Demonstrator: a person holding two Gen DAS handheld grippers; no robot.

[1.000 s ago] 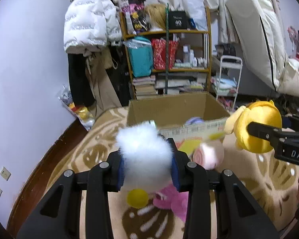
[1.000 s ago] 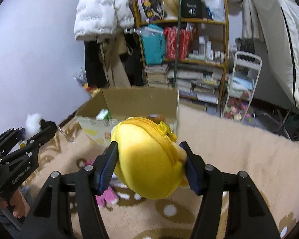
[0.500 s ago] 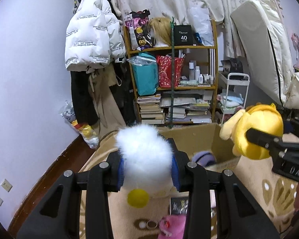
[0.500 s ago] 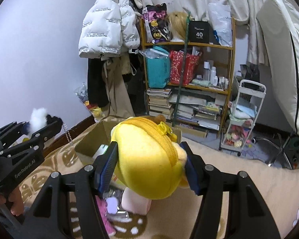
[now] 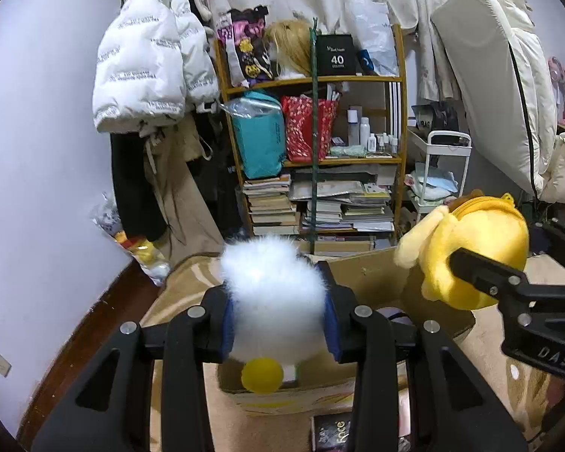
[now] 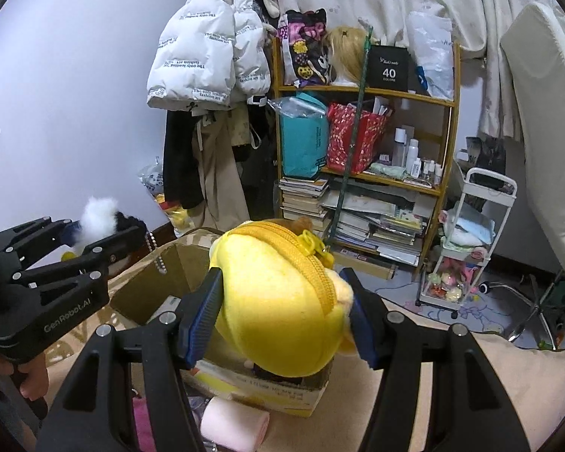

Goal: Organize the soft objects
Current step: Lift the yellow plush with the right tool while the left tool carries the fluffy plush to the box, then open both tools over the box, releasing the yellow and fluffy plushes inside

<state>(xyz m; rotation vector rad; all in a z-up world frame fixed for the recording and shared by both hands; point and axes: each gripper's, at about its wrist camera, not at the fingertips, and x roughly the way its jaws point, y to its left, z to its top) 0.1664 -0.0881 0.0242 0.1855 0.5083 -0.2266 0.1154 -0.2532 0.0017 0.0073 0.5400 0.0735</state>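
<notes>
In the left wrist view, our left hand-held gripper (image 5: 278,318) is clamped on a fluffy white pompom toy (image 5: 277,297), held above the open brown cardboard box (image 5: 361,275).

In the right wrist view, our right hand-held gripper (image 6: 278,314) is clamped on a round yellow plush zip pouch (image 6: 278,301), also over that box on the beige patterned carpet (image 6: 471,376).

White puffer jacket (image 5: 147,64) beside cluttered bookshelf (image 5: 316,158)

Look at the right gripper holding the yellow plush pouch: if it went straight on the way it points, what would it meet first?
Probably the open cardboard box right below and ahead. The right gripper tilts downward over it with the yellow plush pouch clamped between its pads, so the pouch would likely reach the box first. Depth is hard to judge.
</notes>
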